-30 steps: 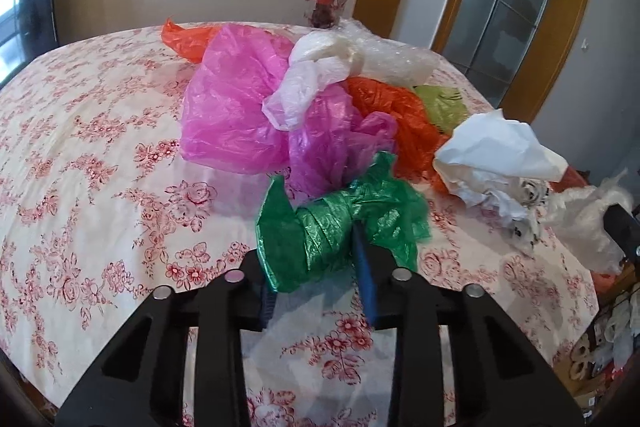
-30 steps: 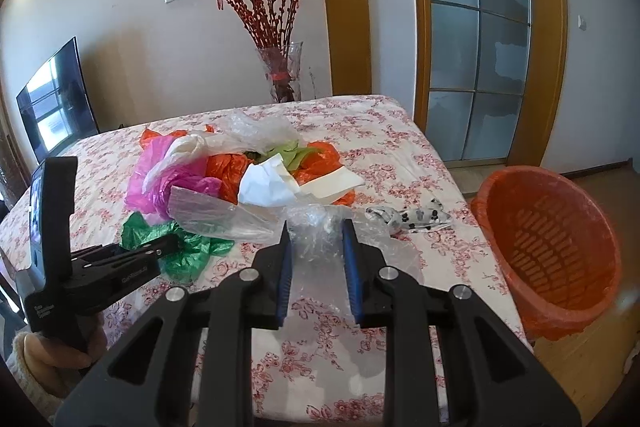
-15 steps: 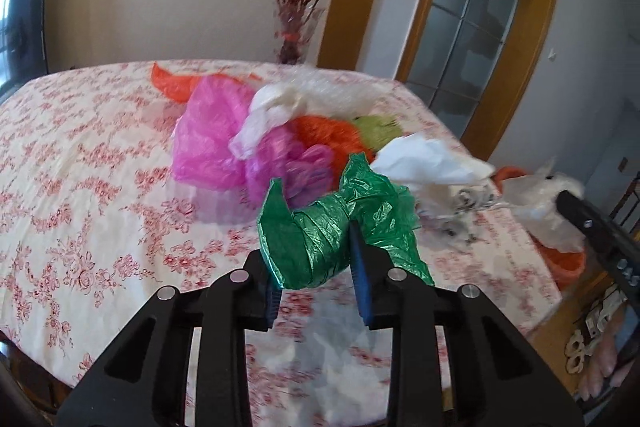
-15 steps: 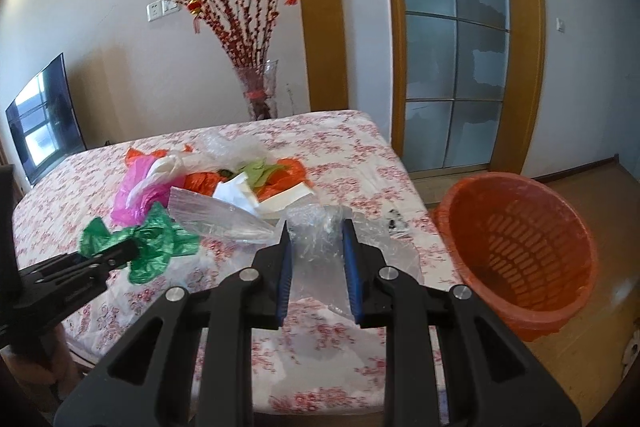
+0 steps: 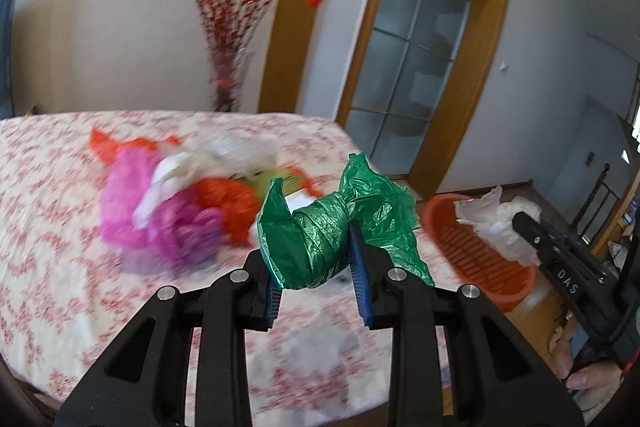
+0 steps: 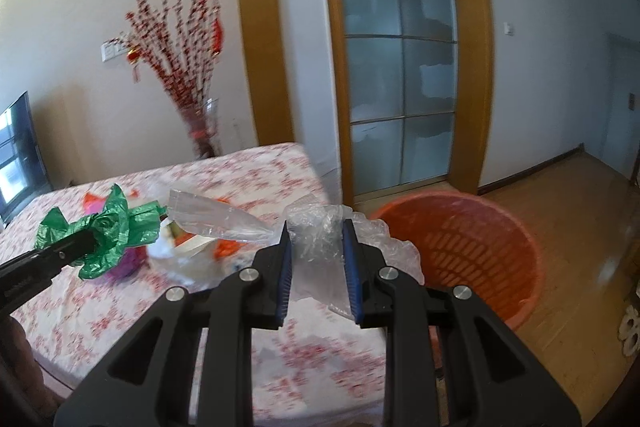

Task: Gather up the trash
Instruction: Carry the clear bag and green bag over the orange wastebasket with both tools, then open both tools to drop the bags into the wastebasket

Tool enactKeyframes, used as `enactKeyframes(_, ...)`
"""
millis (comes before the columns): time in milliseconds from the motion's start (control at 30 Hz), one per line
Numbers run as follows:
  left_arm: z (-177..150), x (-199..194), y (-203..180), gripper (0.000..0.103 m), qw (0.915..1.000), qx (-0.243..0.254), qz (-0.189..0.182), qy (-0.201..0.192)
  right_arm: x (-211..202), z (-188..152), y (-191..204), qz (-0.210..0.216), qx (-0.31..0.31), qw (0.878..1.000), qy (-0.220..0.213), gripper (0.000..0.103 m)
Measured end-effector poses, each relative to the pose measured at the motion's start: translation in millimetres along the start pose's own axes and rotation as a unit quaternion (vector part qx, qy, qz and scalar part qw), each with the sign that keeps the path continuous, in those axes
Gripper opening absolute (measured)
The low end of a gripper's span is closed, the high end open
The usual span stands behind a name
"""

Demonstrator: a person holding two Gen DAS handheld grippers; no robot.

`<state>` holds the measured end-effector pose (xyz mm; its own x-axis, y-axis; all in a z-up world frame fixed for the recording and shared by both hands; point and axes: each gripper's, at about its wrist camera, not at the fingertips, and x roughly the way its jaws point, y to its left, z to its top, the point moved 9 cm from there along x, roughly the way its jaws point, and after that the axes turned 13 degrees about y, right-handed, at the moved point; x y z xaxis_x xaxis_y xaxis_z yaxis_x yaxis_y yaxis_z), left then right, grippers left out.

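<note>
Both loads are now swinging off the table toward the orange basket (image 6: 460, 255) at lower right. I'm keeping the left gripper (image 5: 316, 267) clenched on the green bag (image 5: 332, 231) and the right gripper (image 6: 316, 263) on clear plastic (image 6: 316, 247), carrying them for dumping.

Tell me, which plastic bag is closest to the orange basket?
The clear plastic bag, pinched in the right gripper beside the orange basket. The green bag hangs farther back.
</note>
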<state>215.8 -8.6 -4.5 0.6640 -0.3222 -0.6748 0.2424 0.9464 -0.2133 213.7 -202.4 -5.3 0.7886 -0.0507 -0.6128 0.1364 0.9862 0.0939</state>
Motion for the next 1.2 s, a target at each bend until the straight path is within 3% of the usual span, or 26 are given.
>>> enactKeyframes(267,18.7,33.8,-62.1,0.029,0.9986,0.036,-0.037,0.01,-1.7,19.3,-64.4,-0.044,0.049,0.998,-0.024,0.024)
enactKeyframes(733,17.4,129.8,-174.0,0.029,0.9867,0.103,-0.1,0.075,33.4,30.4,-165.6,-0.086,0.126,0.988,-0.017,0.024)
enactKeyframes(1133,6.1,166.0,-208.3,0.03,0.979,0.126,-0.116,0.11,64.5,38.0,-192.1,-0.074,0.158,0.985,-0.016,0.027)
enactKeyframes(1200,3.1,170.8,-208.9,0.037,0.9784,0.126,-0.115,0.116,67.3,36.2,-195.4,-0.068,0.165,0.984,-0.014,0.028)
